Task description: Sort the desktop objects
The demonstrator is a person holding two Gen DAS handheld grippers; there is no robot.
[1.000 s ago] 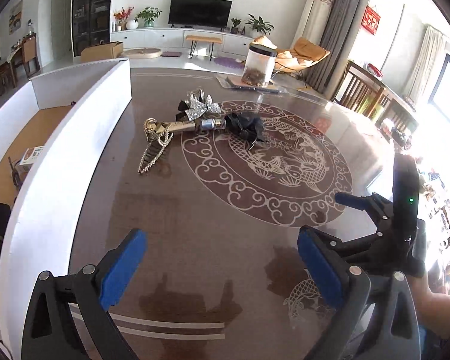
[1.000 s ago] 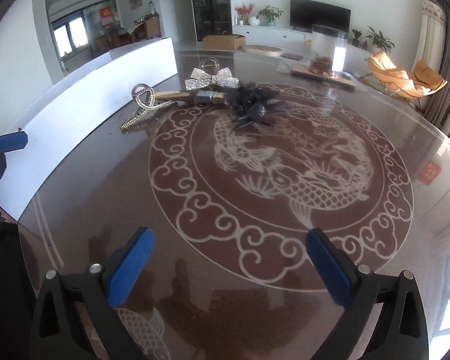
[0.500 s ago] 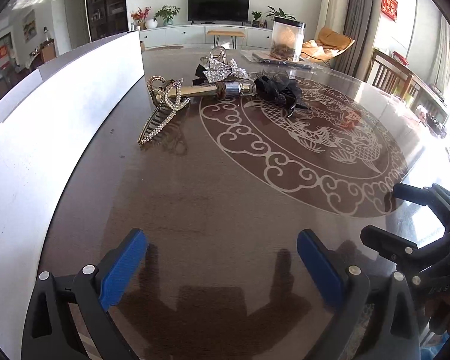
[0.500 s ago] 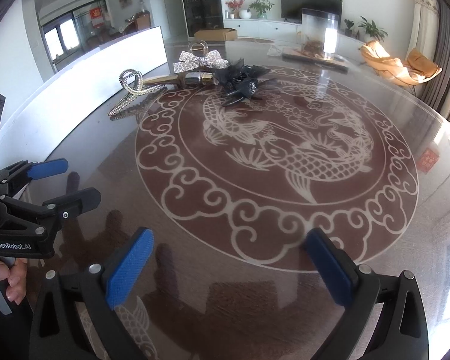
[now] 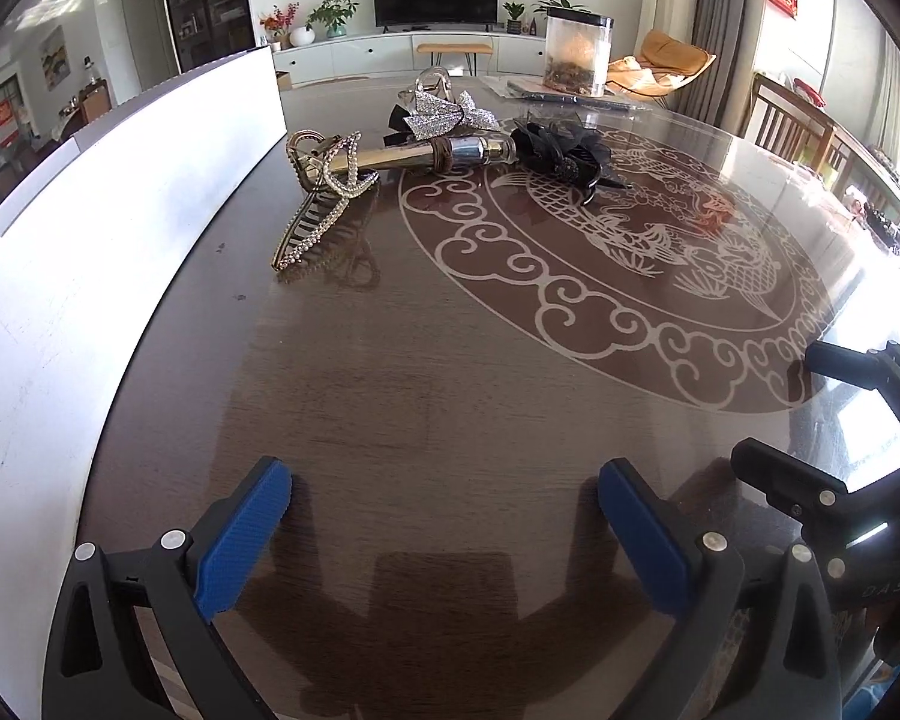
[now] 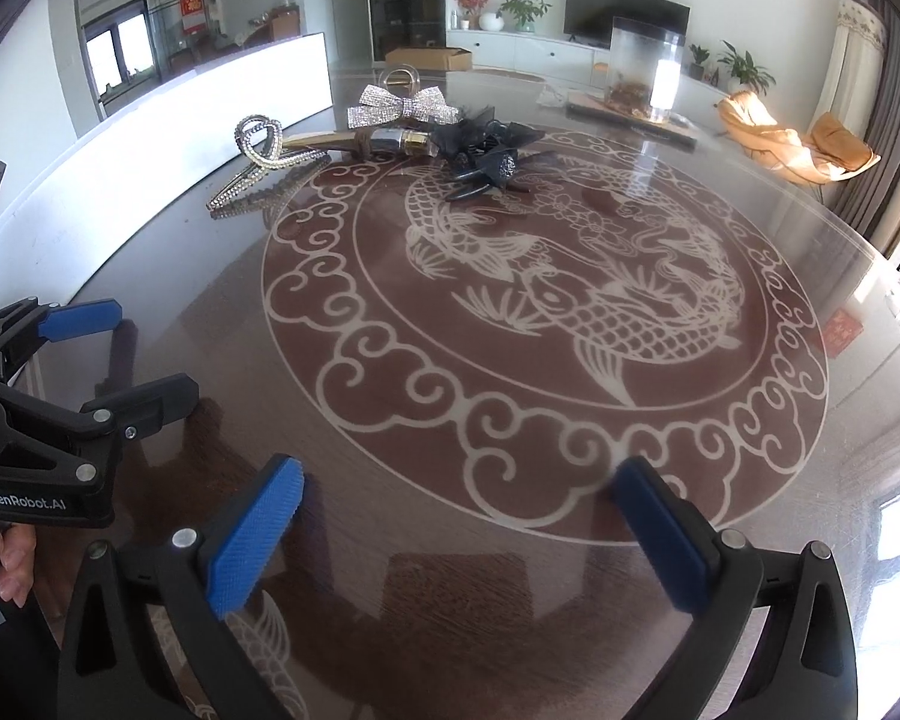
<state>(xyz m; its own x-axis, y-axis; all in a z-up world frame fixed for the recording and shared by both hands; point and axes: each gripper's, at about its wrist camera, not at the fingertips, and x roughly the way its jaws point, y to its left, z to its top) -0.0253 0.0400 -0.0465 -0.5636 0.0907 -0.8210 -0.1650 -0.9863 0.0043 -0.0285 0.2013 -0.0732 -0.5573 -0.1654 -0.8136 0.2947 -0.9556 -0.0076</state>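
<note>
Two grippers are in your hands, each with its blue-padded fingers spread wide and holding nothing: your left gripper (image 5: pixel 444 534) and your right gripper (image 6: pixel 459 531) hover low over the glossy brown table with a pale dragon medallion (image 6: pixel 510 324). White lettering on the left gripper's body reads "GenRobot.AI". At the far side, just beside the white board wall (image 5: pixel 90 240), lie the rhinestone claw hair clip (image 5: pixel 321 204), a gold and silver tube (image 5: pixel 432 154), perhaps a bottle, a sparkly silver bow (image 6: pixel 399 105) and a black fabric flower clip (image 5: pixel 564 150), clustered together.
</note>
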